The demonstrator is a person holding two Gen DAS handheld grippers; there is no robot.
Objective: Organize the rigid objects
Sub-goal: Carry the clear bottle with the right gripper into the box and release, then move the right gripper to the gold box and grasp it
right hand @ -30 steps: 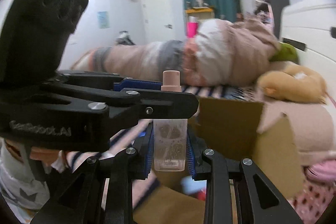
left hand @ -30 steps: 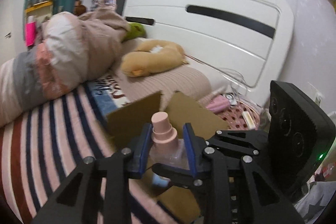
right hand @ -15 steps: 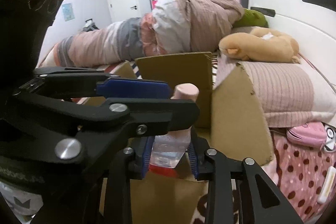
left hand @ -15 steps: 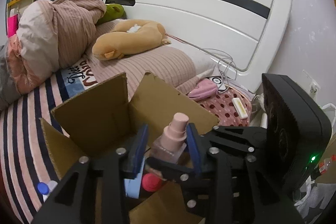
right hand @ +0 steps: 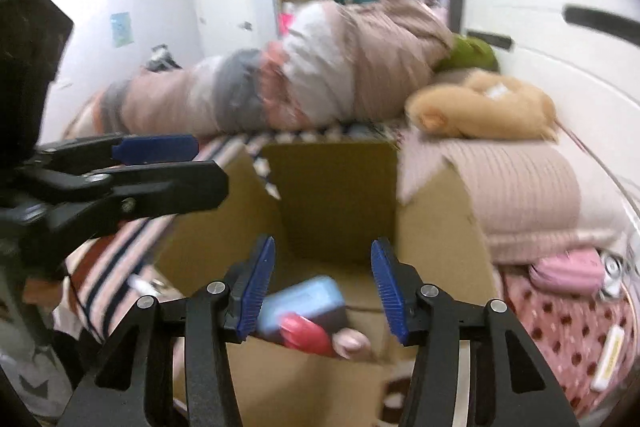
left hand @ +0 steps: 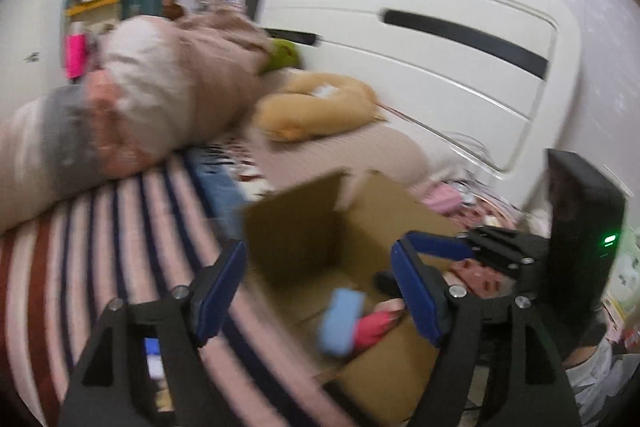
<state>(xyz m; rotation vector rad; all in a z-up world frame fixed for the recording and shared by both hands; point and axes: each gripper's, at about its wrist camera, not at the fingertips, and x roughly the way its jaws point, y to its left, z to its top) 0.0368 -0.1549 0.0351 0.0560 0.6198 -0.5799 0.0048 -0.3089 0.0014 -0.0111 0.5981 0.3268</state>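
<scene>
An open cardboard box [left hand: 304, 227] [right hand: 336, 195] stands on the bed. Inside lie a light blue block [left hand: 340, 321] [right hand: 304, 301], a red item [left hand: 376, 325] [right hand: 306, 335] and the pink cap of the bottle [right hand: 352, 343] [left hand: 390, 305]. My left gripper [left hand: 320, 291] is open and empty above the box's left side; it also shows in the right wrist view [right hand: 156, 163]. My right gripper [right hand: 322, 291] is open and empty over the box; it shows at right in the left wrist view [left hand: 440, 251]. Both views are motion-blurred.
The striped bedsheet [left hand: 80, 235] lies left of the box. A rolled duvet [left hand: 132, 107] [right hand: 300, 79], a tan plush [left hand: 320, 111] [right hand: 484, 111] and a ribbed pillow [right hand: 516, 187] lie behind it. A white headboard [left hand: 440, 59] stands at back. A pink pouch [right hand: 568, 267] lies at right.
Both grippers held the pink-capped clear bottle over the box. Both have opened and the bottle now lies in the box. The left gripper has pulled back and swung left.
</scene>
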